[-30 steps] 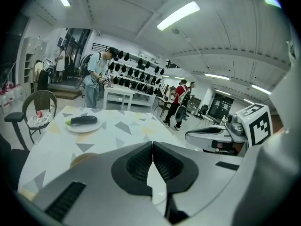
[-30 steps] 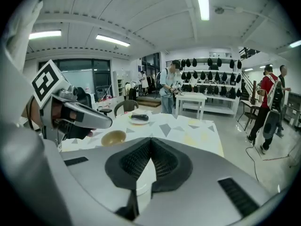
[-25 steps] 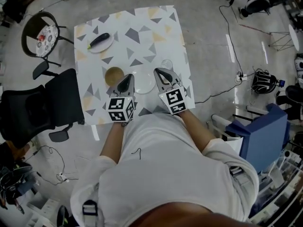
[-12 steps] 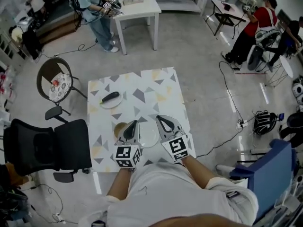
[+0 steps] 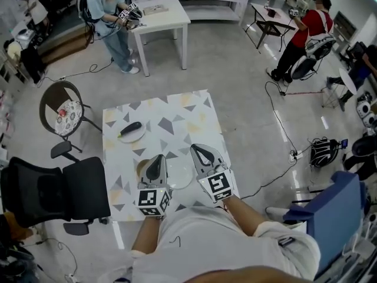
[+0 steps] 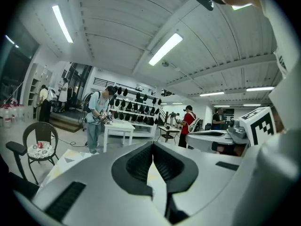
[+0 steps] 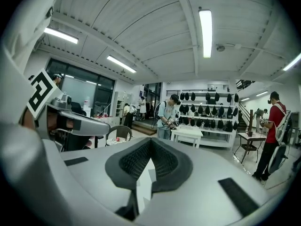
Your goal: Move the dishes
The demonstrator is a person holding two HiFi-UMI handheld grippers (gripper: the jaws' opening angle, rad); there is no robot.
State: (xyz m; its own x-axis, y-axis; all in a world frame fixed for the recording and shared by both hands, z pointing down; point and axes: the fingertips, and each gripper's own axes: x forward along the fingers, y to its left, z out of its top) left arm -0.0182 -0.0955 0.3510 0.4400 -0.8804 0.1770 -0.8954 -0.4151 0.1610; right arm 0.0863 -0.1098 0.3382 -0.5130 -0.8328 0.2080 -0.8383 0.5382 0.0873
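Observation:
The white table (image 5: 177, 119) with grey and yellow triangles stands in front of me in the head view. At its left side a small plate (image 5: 132, 135) carries a dark eggplant (image 5: 130, 128). A brown bowl (image 5: 142, 167) sits near the front edge, partly hidden behind my left gripper (image 5: 158, 158). A white plate (image 5: 180, 173) lies between the two grippers. My right gripper (image 5: 197, 149) hovers to the right of that plate. Both grippers are shut and hold nothing, the left gripper (image 6: 153, 145) and the right gripper (image 7: 150, 141) each pointing out over the room.
A black office chair (image 5: 53, 196) stands close to the table's left side, with a round cushioned chair (image 5: 62, 114) behind it. A person works at a white table (image 5: 159, 13) far back. Cables and a blue chair (image 5: 324, 196) lie to the right.
The head view has lifted and now takes in much more of the room. Both grippers stay shut over the table's near edge, by the bowl and white plate.

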